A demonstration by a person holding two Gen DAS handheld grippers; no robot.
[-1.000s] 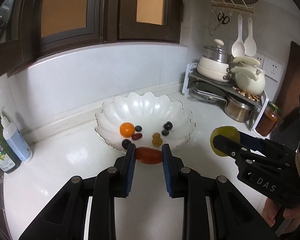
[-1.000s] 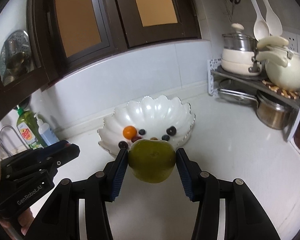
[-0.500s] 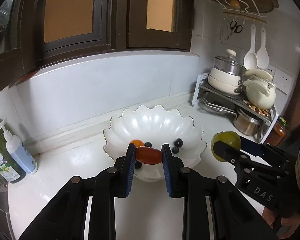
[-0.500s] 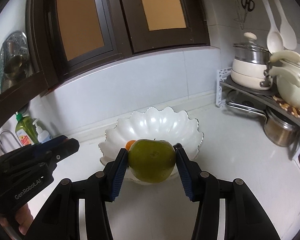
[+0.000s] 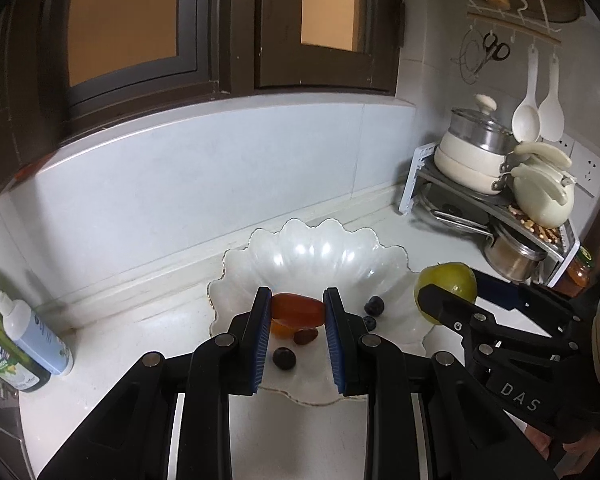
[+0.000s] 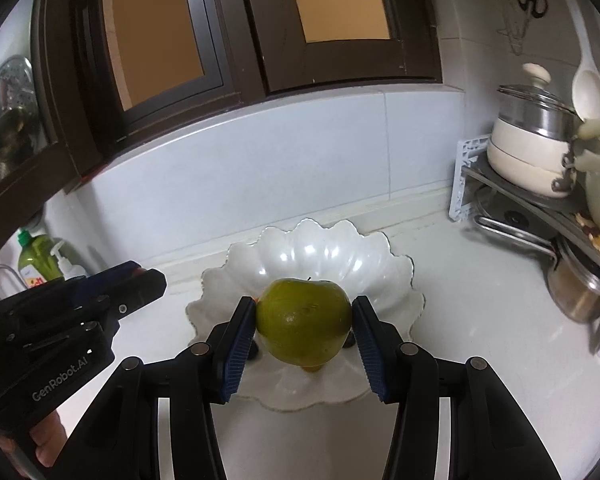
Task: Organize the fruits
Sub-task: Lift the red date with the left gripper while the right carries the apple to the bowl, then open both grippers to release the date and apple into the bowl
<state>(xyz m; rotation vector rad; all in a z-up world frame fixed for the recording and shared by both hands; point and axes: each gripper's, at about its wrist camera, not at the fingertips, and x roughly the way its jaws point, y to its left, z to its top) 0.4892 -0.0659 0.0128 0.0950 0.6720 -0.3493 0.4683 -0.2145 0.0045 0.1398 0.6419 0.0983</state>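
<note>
A white scalloped bowl (image 5: 312, 252) stands on the white counter and holds an orange fruit (image 5: 280, 329), dark grapes (image 5: 284, 357) and a small reddish piece. My left gripper (image 5: 297, 311) is shut on a red oblong tomato (image 5: 298, 310), held over the bowl's near half. Over the bowl's (image 6: 324, 246) front part, my right gripper (image 6: 303, 320) is shut on a green apple (image 6: 303, 320). The left wrist view shows that apple (image 5: 446, 286) at the bowl's right rim. The apple hides most of the bowl's fruit from the right wrist camera.
A soap dispenser (image 5: 28, 340) and a green bottle stand at the left by the sink. A corner rack (image 5: 496, 196) with pots, a kettle and a jar (image 5: 578, 272) fills the right. Ladles and scissors hang above it. A tiled wall and dark window frames rise behind the bowl.
Both grippers have moved forward with their fruit and now hang over the bowl, which looks nearer and lower in both views. Neither grip has changed.
</note>
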